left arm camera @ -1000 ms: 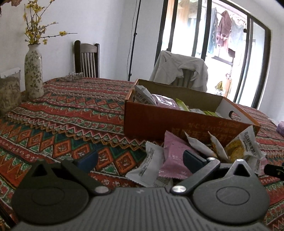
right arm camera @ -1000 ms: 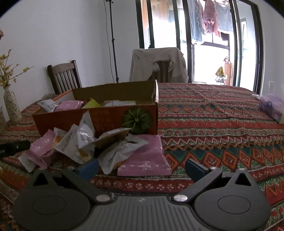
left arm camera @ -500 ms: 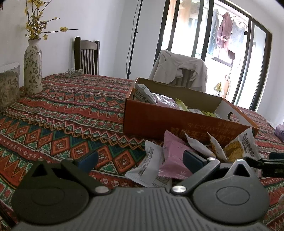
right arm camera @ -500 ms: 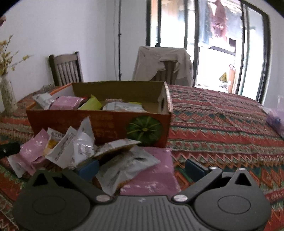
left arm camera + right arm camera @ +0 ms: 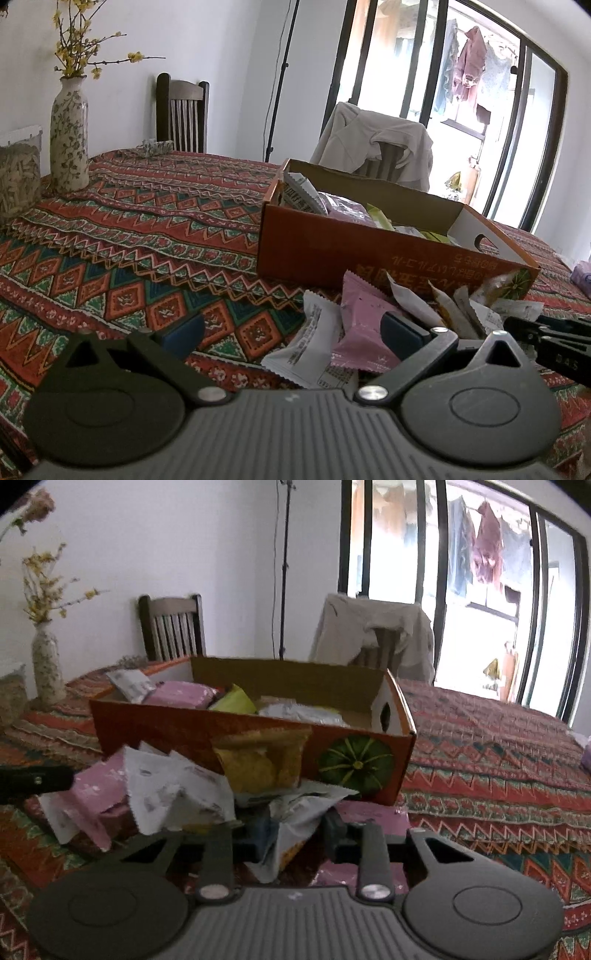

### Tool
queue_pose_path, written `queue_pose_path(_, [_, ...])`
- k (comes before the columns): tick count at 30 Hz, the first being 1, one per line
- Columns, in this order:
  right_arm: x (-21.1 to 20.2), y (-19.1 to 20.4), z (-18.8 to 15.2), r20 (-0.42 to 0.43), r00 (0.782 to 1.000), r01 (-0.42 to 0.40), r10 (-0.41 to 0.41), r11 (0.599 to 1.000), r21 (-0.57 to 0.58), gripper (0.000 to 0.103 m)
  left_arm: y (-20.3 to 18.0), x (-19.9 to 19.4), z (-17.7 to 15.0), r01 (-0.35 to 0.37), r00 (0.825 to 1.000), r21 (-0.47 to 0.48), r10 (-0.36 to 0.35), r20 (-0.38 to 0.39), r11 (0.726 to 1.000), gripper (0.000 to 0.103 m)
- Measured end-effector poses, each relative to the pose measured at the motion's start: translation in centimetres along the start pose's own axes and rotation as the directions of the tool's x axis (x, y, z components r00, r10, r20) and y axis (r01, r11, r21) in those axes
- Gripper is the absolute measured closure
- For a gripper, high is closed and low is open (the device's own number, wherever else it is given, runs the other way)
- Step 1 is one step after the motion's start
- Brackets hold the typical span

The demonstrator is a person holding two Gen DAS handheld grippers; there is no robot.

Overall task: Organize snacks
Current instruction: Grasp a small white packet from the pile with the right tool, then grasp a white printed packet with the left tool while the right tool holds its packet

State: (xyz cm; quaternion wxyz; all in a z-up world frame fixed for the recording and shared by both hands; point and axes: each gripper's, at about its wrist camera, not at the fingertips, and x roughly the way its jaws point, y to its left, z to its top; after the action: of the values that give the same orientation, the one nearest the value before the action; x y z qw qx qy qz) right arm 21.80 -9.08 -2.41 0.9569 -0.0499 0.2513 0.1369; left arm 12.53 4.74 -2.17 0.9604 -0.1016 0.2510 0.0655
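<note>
An orange cardboard box (image 5: 177,731) with several snack packets inside stands on the patterned tablecloth; it also shows in the left wrist view (image 5: 332,254). A pile of loose packets lies in front of it, among them a pink one (image 5: 364,325) and a yellow one (image 5: 262,760). My right gripper (image 5: 295,834) is shut on a white crinkled packet (image 5: 291,823) at the near edge of the pile. My left gripper (image 5: 291,328) is open and empty, low over the cloth just left of the pile.
A flowered vase (image 5: 69,133) and a jar (image 5: 18,177) stand at the table's far left. Two chairs stand behind the table, one draped with a beige jacket (image 5: 373,144). A pink pack (image 5: 369,816) lies flat under the pile.
My right gripper moved forward into the pile and closed its fingers on the white packet. My left gripper stayed open, almost still.
</note>
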Motion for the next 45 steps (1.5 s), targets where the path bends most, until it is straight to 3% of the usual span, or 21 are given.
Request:
queue_pose_path(12, [-2.7,-0.7,-0.3,0.134,0.99,0.048,-0.052,0.998,0.034,0.082,0.1,0.0,0.5,-0.035,0.999,-0.009,0.035,-0.015,0.999,0.0])
queue_pose_path(16, [-3.5,-1.1,-0.3,0.184,0.981,0.056,-0.065,0.997,0.057,0.09,-0.7,0.4,1.0,-0.035,0.998,0.046,0.037,-0.052,0.998,0.0])
queue_pose_path(20, [-3.8,-1.3,-0.3,0.213,0.975,0.047,-0.061,0.996,0.07,0.091,-1.3,0.9,1.2,-0.067,0.994,0.091,0.075,-0.082,0.994,0.0])
queue_pose_path(26, [-4.5,-1.6,-0.4,0.25,0.967,0.034,-0.054,0.996,0.083,0.091,0.3,0.1,1.6,-0.133,0.989,0.007,0.133,-0.057,0.991,0.0])
queue_pose_path(29, [-4.6,-1.6,-0.5,0.255,0.966,0.022,-0.043,0.996,0.085,0.091,0.7,0.9,1.7,-0.164,0.982,0.04,0.167,-0.092,0.986,0.0])
queue_pose_path(36, [-4.8,-1.8,-0.5,0.259,0.965,0.012,-0.036,0.995,0.096,0.091,-1.3,2.0,1.3,-0.079,0.987,0.122,0.095,-0.13,0.989,0.0])
queue_pose_path(40, [-4.8,-1.8,-0.5,0.258,0.966,0.007,-0.032,0.995,0.096,0.091,-3.2,2.9,0.9,-0.087,0.984,0.201,0.116,-0.136,0.976,0.0])
queue_pose_path(41, [-4.7,-1.8,-0.5,0.258,0.966,0.007,-0.032,0.995,0.097,0.091,-3.5,3.2,0.7,-0.093,0.982,0.214,0.124,-0.141,0.973,0.002])
queue_pose_path(43, [-4.7,-1.8,-0.5,0.257,0.966,0.005,-0.03,0.995,0.098,0.091,-3.8,3.6,0.5,-0.085,0.98,0.217,0.121,-0.16,0.972,0.015])
queue_pose_path(45, [-4.7,-1.8,-0.5,0.257,0.966,0.002,-0.028,0.995,0.1,0.091,-3.6,3.7,0.4,-0.045,0.981,0.2,0.081,-0.176,0.979,0.047])
